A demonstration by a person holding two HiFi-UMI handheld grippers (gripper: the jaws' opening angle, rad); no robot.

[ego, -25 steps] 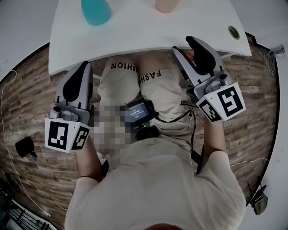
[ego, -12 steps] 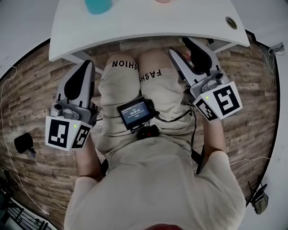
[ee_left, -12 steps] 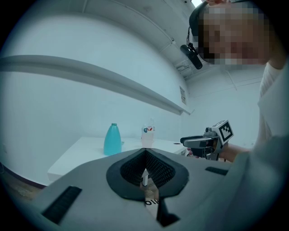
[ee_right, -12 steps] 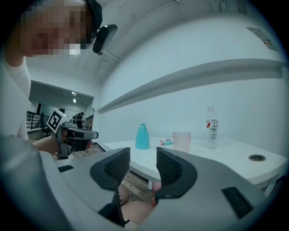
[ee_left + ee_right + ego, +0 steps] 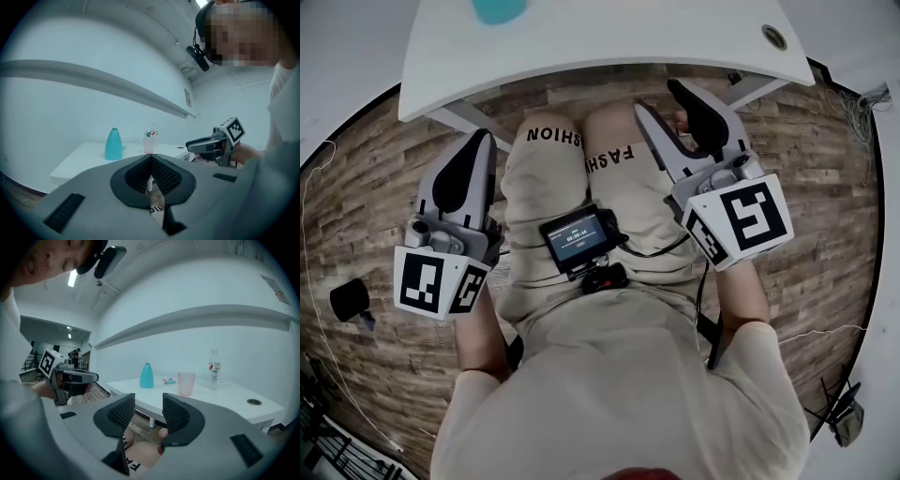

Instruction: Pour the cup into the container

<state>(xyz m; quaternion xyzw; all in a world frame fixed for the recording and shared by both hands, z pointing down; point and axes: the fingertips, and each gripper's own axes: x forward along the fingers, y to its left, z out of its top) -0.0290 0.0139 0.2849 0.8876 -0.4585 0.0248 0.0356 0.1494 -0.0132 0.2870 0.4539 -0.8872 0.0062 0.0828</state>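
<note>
The white surface point(image 5: 581, 47) is sliding toward the far edge of the head view while the person's legs point(image 5: 553, 178) are taking up more of the middle, so the person is drawing back from it. Both grippers are coming back too, well short of the surface's near edge. The right gripper point(image 5: 148, 401) is hanging over the right thigh, jaws spread with nothing between them. The left gripper point(image 5: 150, 164) is hovering beside the left thigh, jaws pressed together and empty. The teal container point(image 5: 146, 376) is standing far left on the surface, now only partly inside the head view. The pink cup point(image 5: 185, 383) is standing to its right, apart from it, and is no longer showing in the head view. By my judgement pouring is not begun: the cup is untouched, and the reach to it is growing.
</note>
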